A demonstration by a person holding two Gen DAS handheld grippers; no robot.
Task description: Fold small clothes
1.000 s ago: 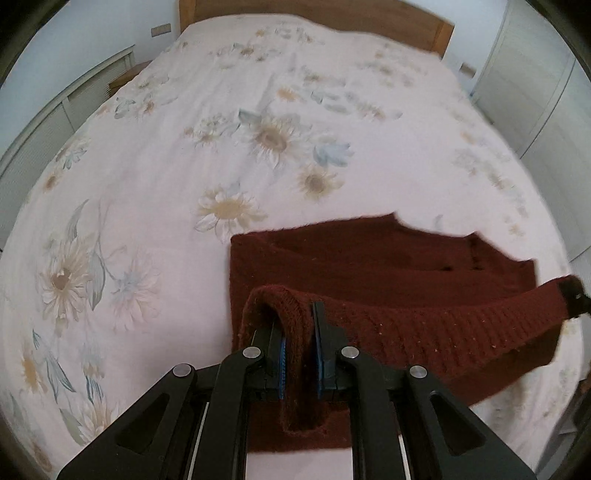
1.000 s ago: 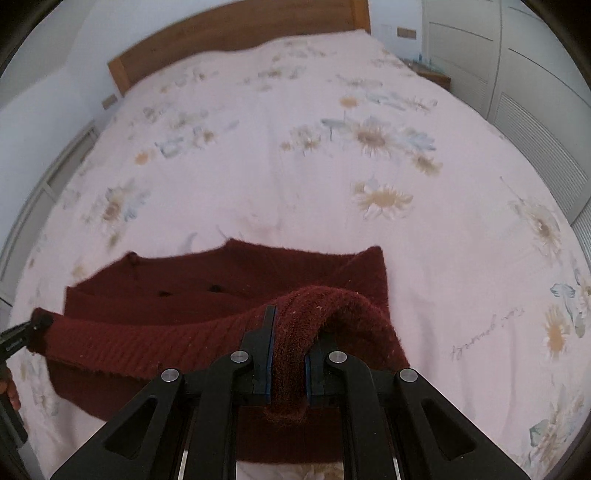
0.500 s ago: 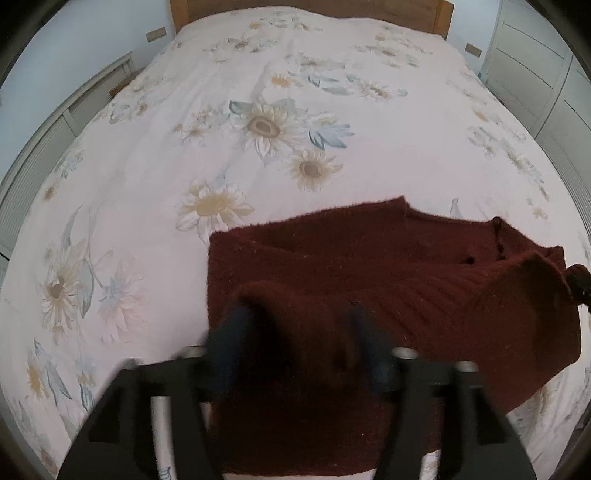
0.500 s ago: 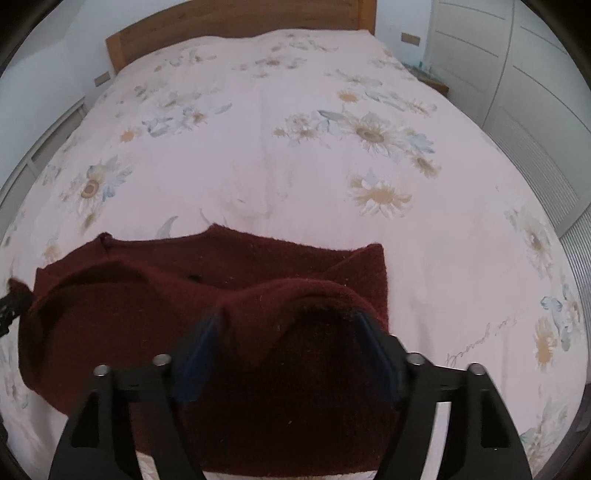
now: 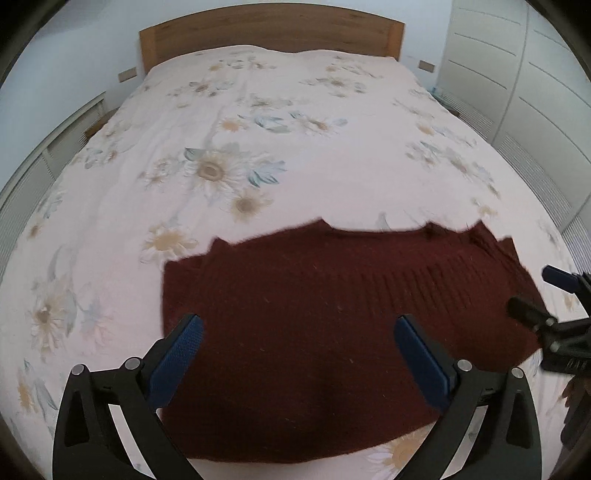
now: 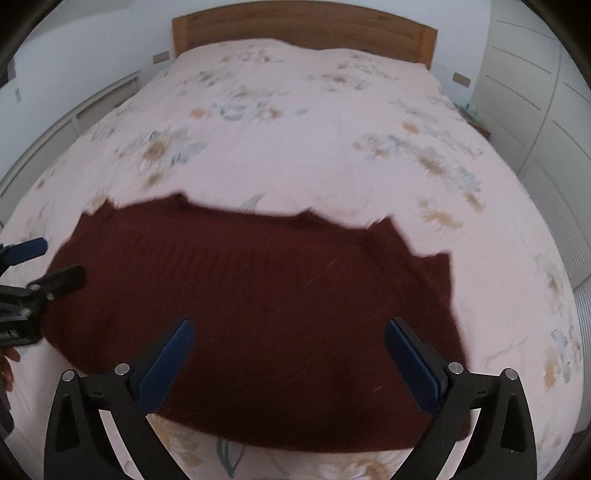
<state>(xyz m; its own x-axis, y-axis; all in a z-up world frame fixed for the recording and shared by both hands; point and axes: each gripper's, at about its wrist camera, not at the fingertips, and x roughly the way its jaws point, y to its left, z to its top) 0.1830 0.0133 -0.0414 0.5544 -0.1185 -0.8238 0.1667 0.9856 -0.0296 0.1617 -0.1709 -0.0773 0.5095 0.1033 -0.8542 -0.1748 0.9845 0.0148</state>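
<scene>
Released sweater (image 5: 332, 332), near edge behind hand-held grippers.

Both wrist views look steeply down from close above the near end of the bed (image 5: 332, 177), facing its headboard (image 6: 303, 33). They share the dark red knit (image 5: 332, 314), and each catches the other tool at its edge.

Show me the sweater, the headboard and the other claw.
sweater (image 5: 332, 314), left wrist view, middle of the knit.
headboard (image 6: 303, 27), right wrist view, wooden face.
right claw (image 5: 539, 295), left wrist view, between its fingertips.
</scene>
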